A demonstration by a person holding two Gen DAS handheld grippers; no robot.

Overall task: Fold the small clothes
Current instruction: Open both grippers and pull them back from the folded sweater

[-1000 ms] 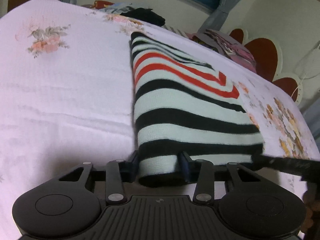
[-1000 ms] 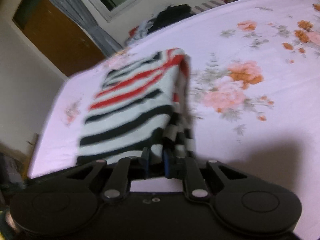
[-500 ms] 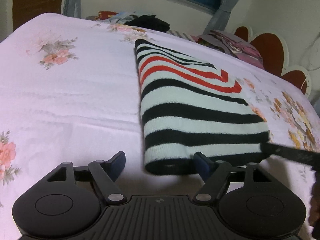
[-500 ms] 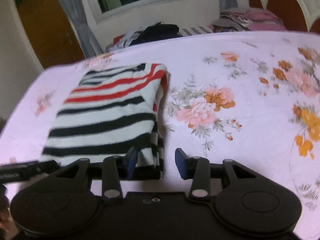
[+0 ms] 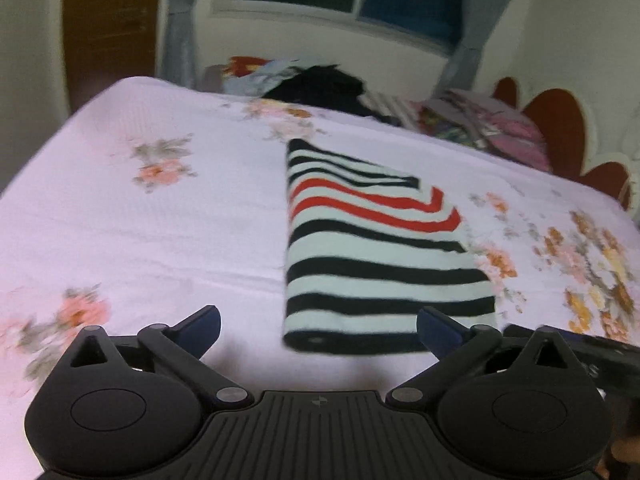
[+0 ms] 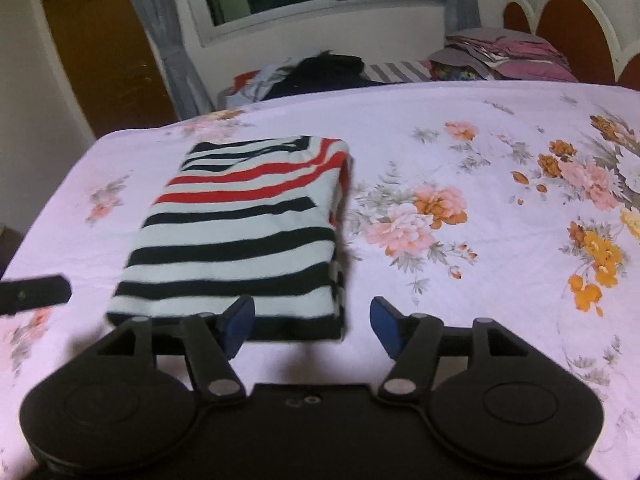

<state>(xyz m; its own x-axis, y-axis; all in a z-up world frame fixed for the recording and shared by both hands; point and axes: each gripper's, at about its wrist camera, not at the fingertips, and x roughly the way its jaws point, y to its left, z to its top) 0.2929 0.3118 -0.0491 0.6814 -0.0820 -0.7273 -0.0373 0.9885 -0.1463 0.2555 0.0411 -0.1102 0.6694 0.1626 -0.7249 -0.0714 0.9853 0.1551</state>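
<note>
The bed (image 5: 160, 220) fills both views, its pale floral sheet flat and nearly without creases. At the far edge, under the window, lies a heap (image 6: 320, 68) of other clothes, with a second stack (image 6: 508, 56) near the headboard.

The sweater (image 6: 240, 236) lies on the sheet toward the near edge, folded into a tidy rectangle, black and white stripes with two red ones near the far end. Its layered open edges face the right side in the right view; the left edge is a clean fold.

The left gripper (image 5: 318, 330) has just been opening and its jaws stand wide apart, nothing between them, the sweater's near left corner showing through the gap beyond the tips. The right gripper (image 6: 312, 326) has also just been opening; its jaws are apart and empty, and the near right corner sits beyond and slightly left of the gap.

The step in hand looks like the release after the last fold (the shape suggests this garment is finished). To do it well:

- Lift both grippers straight clear of the near hem, so no pad snags the knit and drags a layer open.
- Keep the jaws apart until they are well off the cloth.
- Check the stacked edges on the right side; if they slump, a light press on top should settle them.
- Then go to the heap for the next piece, well apart from the folded one.
</note>
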